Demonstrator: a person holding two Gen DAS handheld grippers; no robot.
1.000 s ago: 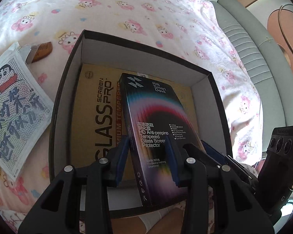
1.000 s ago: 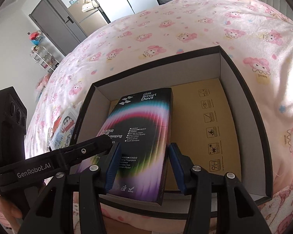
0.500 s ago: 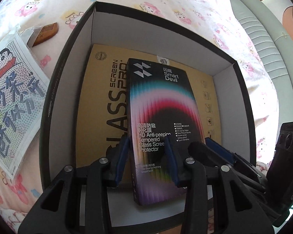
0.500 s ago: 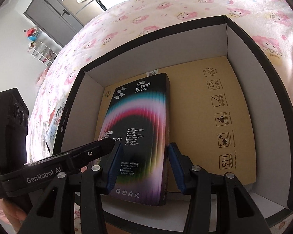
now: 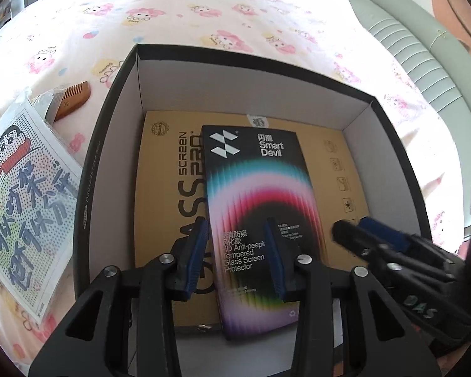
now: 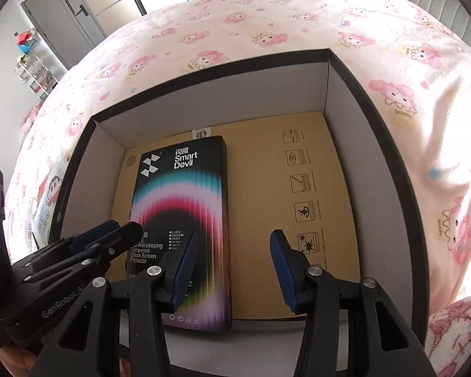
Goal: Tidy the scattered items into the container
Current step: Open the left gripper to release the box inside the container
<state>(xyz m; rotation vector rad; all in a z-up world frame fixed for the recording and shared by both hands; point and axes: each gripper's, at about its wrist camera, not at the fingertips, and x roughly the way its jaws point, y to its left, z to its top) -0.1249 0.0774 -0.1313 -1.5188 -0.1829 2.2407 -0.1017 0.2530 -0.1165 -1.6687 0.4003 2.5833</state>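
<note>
Lying flat inside the black-walled, white-lined cardboard container (image 5: pixel 135 88), the black rainbow-printed Smart Devil screen-protector box (image 5: pixel 254 207) rests on top of the wide tan Glass Screen Pro cardboard package (image 5: pixel 166 194) that covers the floor. My left gripper (image 5: pixel 237 254) hangs above its near end with the jaws parted wider than a grip needs, holding nothing; my right gripper (image 6: pixel 232 270) is spread wide and empty too, mostly above the tan package just beside the box's right edge.

I judge this box light, stiff and glossy, so slippery across its printed face and fragile inside if it holds glass. Its long side edges are the place to pinch, gently.

Outside the left wall, on the pink cartoon-print bedspread (image 5: pixel 204 15), lie a cartoon-boy bead-art sheet in a clear sleeve (image 5: pixel 25 194) and a brown wooden comb (image 5: pixel 73 99) with a grey item tucked beside it; these look like what is left. The sheet seems floppy and thin, best taken at a corner; the comb is rigid. The container's walls stand tall, so I must lift clear before crossing; there is open room to the right.
</note>
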